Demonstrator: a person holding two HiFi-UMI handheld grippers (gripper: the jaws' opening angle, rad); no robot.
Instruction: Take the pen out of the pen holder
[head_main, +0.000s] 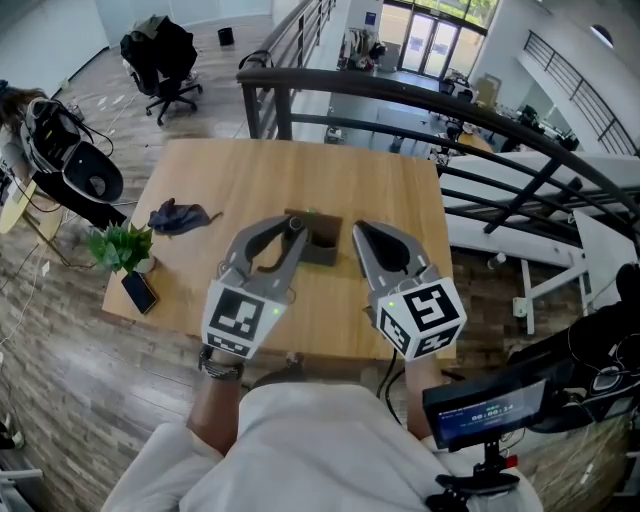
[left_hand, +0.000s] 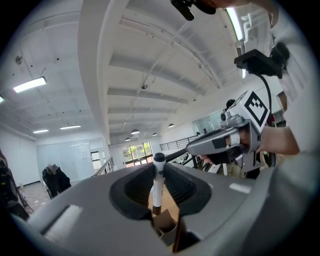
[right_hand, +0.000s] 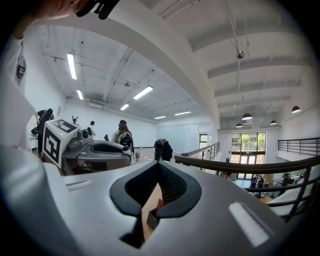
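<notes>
Left tongs (head_main: 294, 227) gripped an upright white pen (left_hand: 158, 185) at the holder (head_main: 320, 250), mid-tabletop (head_main: 380, 180); right tongs (head_main: 357, 229) were closed, empty.

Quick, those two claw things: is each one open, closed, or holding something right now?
Left gripper: closed on the pen.
Right gripper: closed, nothing between its jaws.

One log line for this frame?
stage: pen grasp | left gripper: shut on pen, over pen holder | right gripper: shut, empty
</notes>
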